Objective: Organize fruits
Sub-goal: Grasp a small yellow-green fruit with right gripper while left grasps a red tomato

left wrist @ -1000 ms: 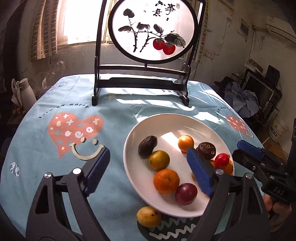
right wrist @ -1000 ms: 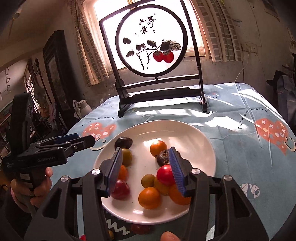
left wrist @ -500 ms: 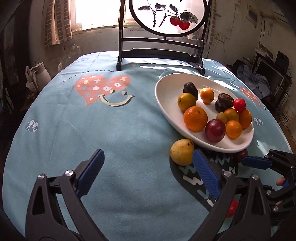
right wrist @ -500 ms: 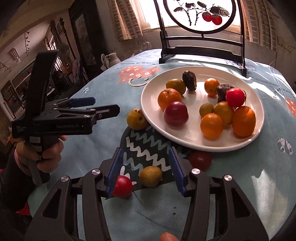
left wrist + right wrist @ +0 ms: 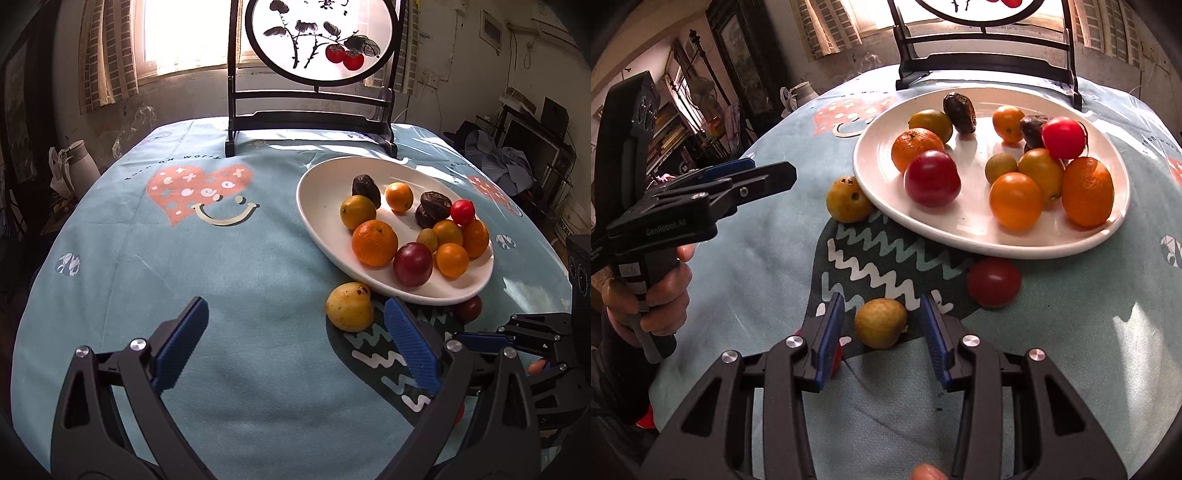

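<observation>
A white plate (image 5: 325,221) (image 5: 879,184) holds several fruits: oranges, a dark red plum (image 5: 931,178), a red tomato, dark dates. On the cloth beside it lie a spotted yellow fruit (image 5: 349,306) (image 5: 847,199), a dark red tomato (image 5: 993,281) (image 5: 469,309) and a small yellow-green fruit (image 5: 881,323). My right gripper (image 5: 882,325) is open, its jaws on either side of the small yellow-green fruit without touching it. A red fruit (image 5: 835,356) is mostly hidden behind its left finger. My left gripper (image 5: 295,343) (image 5: 768,177) is open and empty above the cloth, left of the plate.
A dark wooden stand with a round painted screen (image 5: 321,40) stands at the back of the table. A white jug (image 5: 79,166) sits beyond the table's left edge. The blue printed tablecloth (image 5: 184,258) covers the round table.
Both grippers have pulled back from the plate toward the table's near side. My right gripper has dropped low and closed in around the small yellow-green fruit.
</observation>
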Tool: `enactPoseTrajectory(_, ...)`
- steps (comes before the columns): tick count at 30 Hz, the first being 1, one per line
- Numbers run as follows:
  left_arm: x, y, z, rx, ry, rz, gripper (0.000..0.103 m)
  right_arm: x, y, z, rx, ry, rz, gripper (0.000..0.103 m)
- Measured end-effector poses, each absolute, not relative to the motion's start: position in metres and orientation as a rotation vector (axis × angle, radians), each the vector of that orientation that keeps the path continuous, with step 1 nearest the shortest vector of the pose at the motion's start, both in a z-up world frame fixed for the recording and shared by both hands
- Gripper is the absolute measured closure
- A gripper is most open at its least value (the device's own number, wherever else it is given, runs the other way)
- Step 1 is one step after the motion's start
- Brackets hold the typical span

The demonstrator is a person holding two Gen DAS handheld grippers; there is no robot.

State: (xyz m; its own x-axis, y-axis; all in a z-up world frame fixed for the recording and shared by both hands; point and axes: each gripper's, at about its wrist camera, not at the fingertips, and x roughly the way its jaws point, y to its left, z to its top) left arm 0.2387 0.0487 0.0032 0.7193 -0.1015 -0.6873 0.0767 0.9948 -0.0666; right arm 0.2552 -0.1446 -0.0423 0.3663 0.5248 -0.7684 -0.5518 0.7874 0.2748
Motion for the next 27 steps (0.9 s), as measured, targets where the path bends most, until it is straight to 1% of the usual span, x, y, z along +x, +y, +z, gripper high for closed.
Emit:
enactPoseTrajectory(4,0.237,0.049,0.004,-0.036,0.758,-0.097,0.005,0.256,-0.146,-0.044,-0.025,0.983,0.690,0.063)
enactPoseTrajectory(5,0.237,0.049,0.004,-0.036,0.757,-0.097,0.005,0.255,-0.146,-0.044,-0.028,0.984,0.689,0.065)
enactPoseTrajectory(6,0.237,0.049,0.004,-0.037,0.757,-0.097,0.005,0.255,-0.146,-0.044,-0.029,0.983,0.690,0.073)
enactPoseTrajectory(7,0.237,0.049,0.004,-0.036,0.758,-0.097,0.005,0.255,-0.146,-0.043,-0.023,0.987,0.703,0.074)
enactPoseTrajectory(11,0.236,0.048,0.004,-0.029,0.761,-0.110,0.005,0.252,-0.149,-0.038,-0.014,0.968,0.705,0.074)
enactPoseTrajectory(14,0.232,0.037,0.004,0.010,0.778,-0.202,0.005,0.251,-0.160,-0.026,0.028,0.914,0.701,0.074)
enactPoseTrajectory(20,0.202,-0.017,-0.007,0.226,0.774,-0.422,0.006,0.255,-0.190,-0.009,0.115,0.833,0.610,0.074)
enactPoseTrajectory(25,0.182,-0.044,-0.014,0.290,0.780,-0.558,0.006,0.257,-0.197,-0.008,0.137,0.831,0.589,0.075)
enactPoseTrajectory(27,0.180,-0.048,-0.018,0.305,0.791,-0.570,0.015,0.257,-0.197,-0.009,0.137,0.833,0.592,0.075)
